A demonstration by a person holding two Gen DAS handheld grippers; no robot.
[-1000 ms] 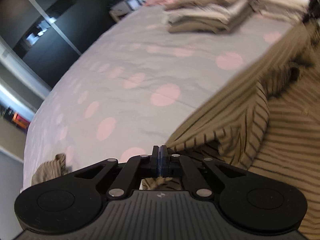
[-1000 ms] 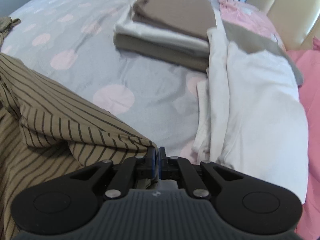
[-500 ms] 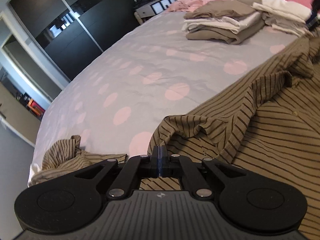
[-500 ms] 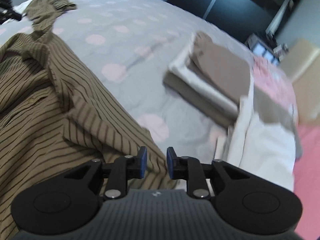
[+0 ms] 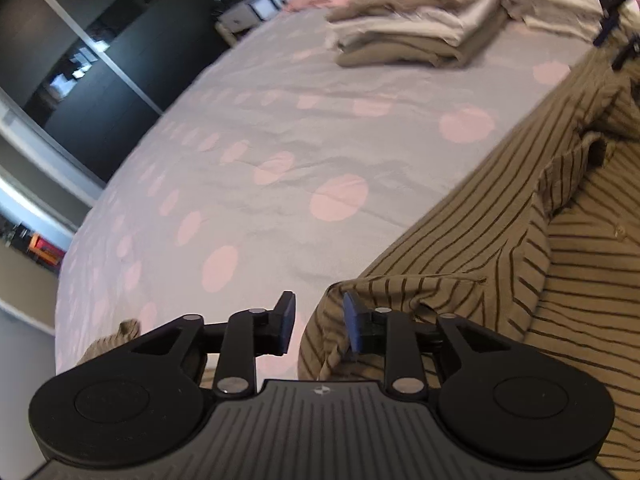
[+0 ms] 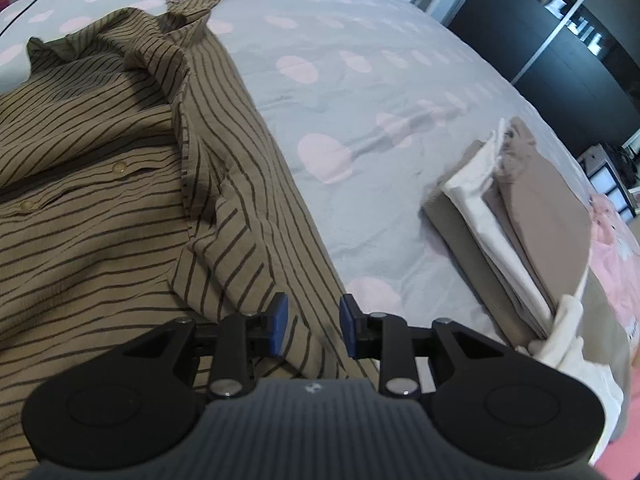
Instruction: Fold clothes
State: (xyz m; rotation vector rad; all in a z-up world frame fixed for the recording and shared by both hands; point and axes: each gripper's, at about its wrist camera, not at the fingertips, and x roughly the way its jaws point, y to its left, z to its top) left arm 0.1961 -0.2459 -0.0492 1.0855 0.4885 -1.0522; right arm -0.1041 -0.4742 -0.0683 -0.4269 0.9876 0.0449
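Bed (image 5: 280, 152) holds striped shirt (image 6: 120, 200) and folded stack (image 6: 520, 216).

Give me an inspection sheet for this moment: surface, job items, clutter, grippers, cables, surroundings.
Surface: bed with a grey cover dotted pink, lightly wrinkled.
Job's things: striped shirt spread on the bed, buttons showing, one side folded inward, a sleeve bunched at the far end; folded stack of brown and white clothes lying apart from it.
Clutter: loose white garment beside the stack; pink fabric beyond it.
Grippers: left gripper open at the shirt's edge, holding nothing; right gripper open over the shirt's edge, holding nothing.
Cables: nothing seen.
Surroundings: dark wardrobe with sliding doors; small drawer unit by the bed.
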